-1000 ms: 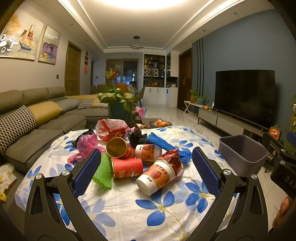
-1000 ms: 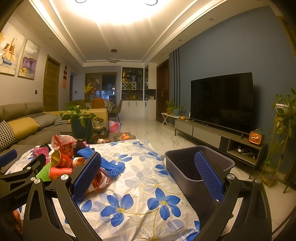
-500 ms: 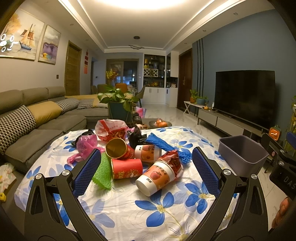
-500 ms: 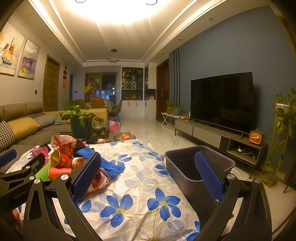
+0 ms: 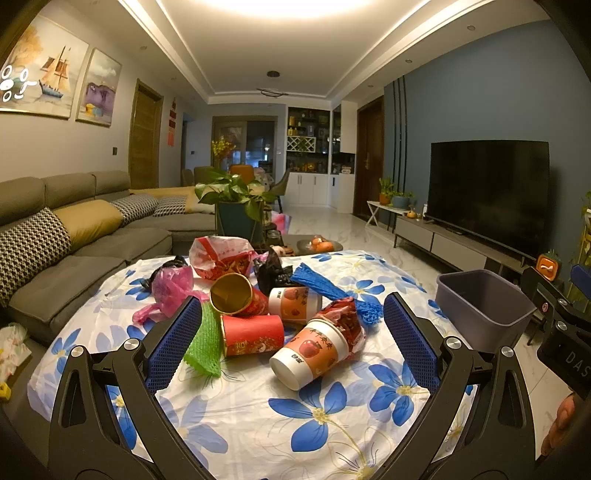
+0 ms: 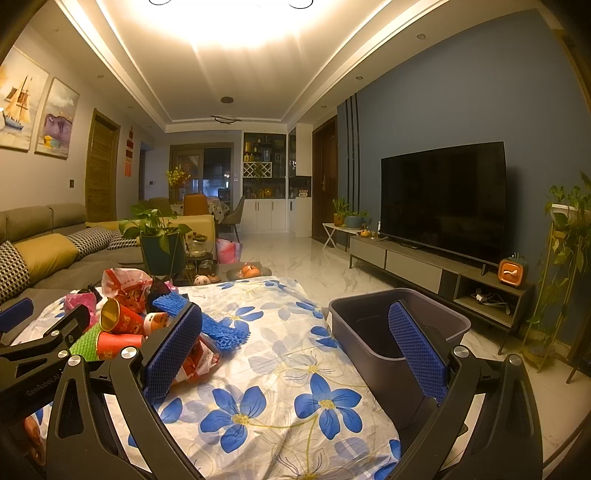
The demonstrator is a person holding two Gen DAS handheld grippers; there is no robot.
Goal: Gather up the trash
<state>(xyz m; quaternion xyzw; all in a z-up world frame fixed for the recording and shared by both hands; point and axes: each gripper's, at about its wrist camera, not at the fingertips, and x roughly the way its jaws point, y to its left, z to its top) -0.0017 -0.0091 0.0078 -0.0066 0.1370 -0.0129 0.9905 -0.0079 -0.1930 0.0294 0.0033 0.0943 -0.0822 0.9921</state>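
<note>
Both tools hang spread and empty: my left gripper (image 5: 291,345) faces the heaped trash (image 5: 266,302) on the table, my right gripper (image 6: 295,358) nearer the grey bin (image 6: 399,328) (ready for drop-offs).

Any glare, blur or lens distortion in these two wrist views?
Left wrist: sharp, warm dim light, ceiling light blown out, fisheye bends the walls. Right wrist: stronger ceiling glare, dark corners, TV edges bowed, no motion blur.
</note>
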